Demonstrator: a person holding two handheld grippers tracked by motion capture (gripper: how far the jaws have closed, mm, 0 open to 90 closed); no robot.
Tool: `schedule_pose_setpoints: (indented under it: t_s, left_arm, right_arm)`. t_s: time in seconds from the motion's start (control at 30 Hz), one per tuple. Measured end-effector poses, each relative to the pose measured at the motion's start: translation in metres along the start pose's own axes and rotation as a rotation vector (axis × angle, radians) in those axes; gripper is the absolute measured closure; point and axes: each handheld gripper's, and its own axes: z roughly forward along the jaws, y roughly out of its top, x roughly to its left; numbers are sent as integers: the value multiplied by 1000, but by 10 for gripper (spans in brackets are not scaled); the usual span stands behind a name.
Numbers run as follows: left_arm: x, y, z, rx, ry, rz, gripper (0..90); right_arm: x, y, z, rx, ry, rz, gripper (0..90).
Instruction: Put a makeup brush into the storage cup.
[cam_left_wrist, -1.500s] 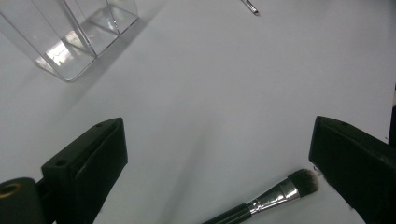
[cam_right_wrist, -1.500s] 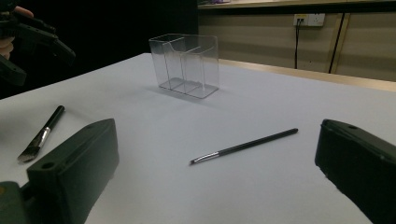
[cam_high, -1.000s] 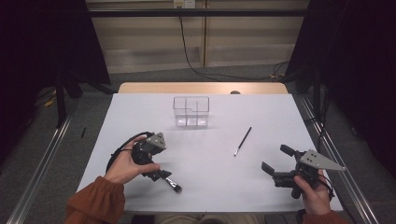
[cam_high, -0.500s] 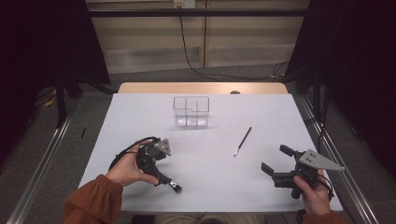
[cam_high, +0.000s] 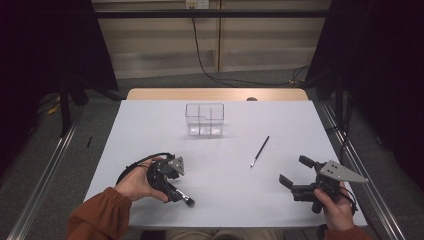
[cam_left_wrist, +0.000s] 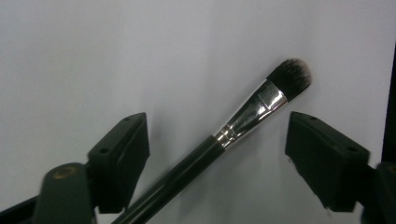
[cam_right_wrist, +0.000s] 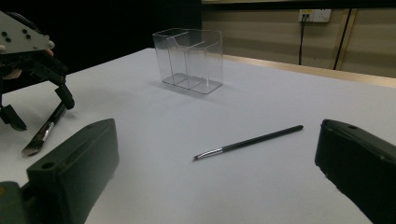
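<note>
While my left gripper (cam_left_wrist: 217, 154) jaws, just closing, straddle the brush (cam_left_wrist: 233, 126) without touching it, I judge it light, stiff, slippery; grip the handle. Right gripper (cam_high: 300, 182) jaws spread.

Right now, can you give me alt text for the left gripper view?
A black-handled makeup brush with a silver ferrule lies diagonally on the white table, between the two black jaws of the left claw. The jaws have just been closing but stand clear of the brush on either side.

A lab-like recording bay: white-covered table (cam_high: 150, 125) between dark curtains (cam_high: 45, 45), floor rails (cam_high: 42, 180), trailing wall cable (cam_high: 200, 55).
</note>
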Motion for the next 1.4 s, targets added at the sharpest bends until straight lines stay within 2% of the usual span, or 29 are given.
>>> schedule_pose_setpoints:
  t_s: [0.07, 0.17, 0.2, 0.37, 0.4, 0.47, 0.5, 0.67, 0.77, 0.8, 0.87, 0.93, 1.03, 1.13, 1.27, 1.4]
  left_arm:
    - [0, 0, 2, 16, -1, 16, 241]
    - [-1, 2, 5, 37, -9, 57, 294]
    - [-1, 2, 7, 33, -10, 44, 311]
    - [1, 2, 8, 52, -10, 65, 381]
    - [1, 2, 8, 53, 0, 61, 439]
    - [2, 3, 7, 57, 3, 54, 450]
    - [2, 3, 8, 64, 5, 67, 450]
    - [1, 3, 8, 63, 13, 54, 459]
    - [0, 4, 8, 68, 19, 40, 500]
    - [0, 4, 8, 69, 20, 37, 546]
    - [0, 4, 7, 75, 16, 33, 573]
    - [0, 5, 7, 79, 16, 27, 653]
    - [-2, 5, 7, 87, 20, 30, 688]
    - [-2, 6, 7, 91, 15, 21, 765]
    - [-3, 6, 7, 86, 14, -11, 768]
    - [-3, 5, 7, 78, 18, -18, 772]
  right_arm:
    - [0, 0, 0, 0, 0, 0, 0]
    - [0, 0, 0, 1, 0, -1, 0]
    - [0, 0, 0, 1, 0, -1, 0]
    - [0, 0, 0, 2, 1, -3, 0]
    - [0, 0, 0, 3, 0, -4, 0]
    - [0, 0, 1, 2, 2, -4, 0]
    - [0, 0, 1, 2, 2, -4, 0]
    - [0, 0, 0, 2, 2, -4, 0]
    - [0, 0, 0, 3, 1, -5, 0]
    - [0, 0, 0, 5, 1, -6, 0]
    - [0, 0, 0, 4, 1, -7, 0]
    - [0, 0, 0, 5, 0, -7, 0]
    - [0, 0, 0, 6, 0, -8, 0]
    - [0, 0, 0, 7, -1, -9, 0]
    - [0, 0, 0, 8, 0, -11, 0]
    - [0, 0, 0, 8, 0, -12, 0]
